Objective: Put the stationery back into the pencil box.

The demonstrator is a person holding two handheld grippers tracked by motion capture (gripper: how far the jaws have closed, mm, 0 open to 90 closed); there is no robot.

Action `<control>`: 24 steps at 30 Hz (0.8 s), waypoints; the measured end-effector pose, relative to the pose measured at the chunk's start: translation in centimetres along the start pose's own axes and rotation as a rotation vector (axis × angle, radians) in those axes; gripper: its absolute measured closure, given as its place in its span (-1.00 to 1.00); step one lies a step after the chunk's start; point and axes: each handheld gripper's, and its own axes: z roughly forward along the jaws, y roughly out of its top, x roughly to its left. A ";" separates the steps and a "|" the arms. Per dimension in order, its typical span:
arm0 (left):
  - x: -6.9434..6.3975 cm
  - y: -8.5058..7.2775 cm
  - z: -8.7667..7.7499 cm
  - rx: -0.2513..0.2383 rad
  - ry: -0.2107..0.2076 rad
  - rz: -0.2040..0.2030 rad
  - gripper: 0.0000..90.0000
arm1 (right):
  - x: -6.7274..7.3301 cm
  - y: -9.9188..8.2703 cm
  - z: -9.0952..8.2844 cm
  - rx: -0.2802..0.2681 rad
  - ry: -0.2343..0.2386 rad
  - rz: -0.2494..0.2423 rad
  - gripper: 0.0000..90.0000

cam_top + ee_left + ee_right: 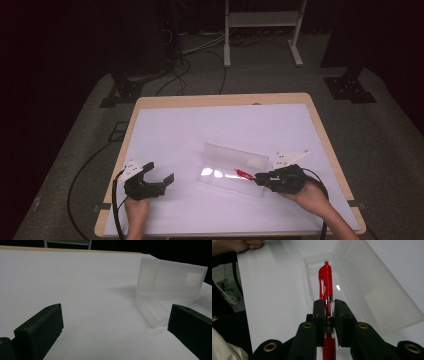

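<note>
Now: one red pen clamped in right tongs; one clear case; left tongs wide, empty.

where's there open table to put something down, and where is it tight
The white table cover is bare across the far half, behind the open clear plastic case, and near the front edge between the hands. It is tight at the case's right end, where the right gripper holds a red pen, and around the left gripper.
</note>
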 end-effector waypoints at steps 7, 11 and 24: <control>0.0 0.0 0.0 -0.001 0.000 0.000 -1.00 | 0.0 0.6 0.5 0.003 0.006 -0.010 0.76; 0.0 0.0 0.0 -0.001 0.000 -0.001 -1.00 | -0.1 0.8 0.8 0.008 0.007 -0.018 0.76; 0.0 0.0 0.0 -0.001 -0.001 0.000 -1.00 | -0.4 1.8 2.1 0.020 0.007 -0.031 0.76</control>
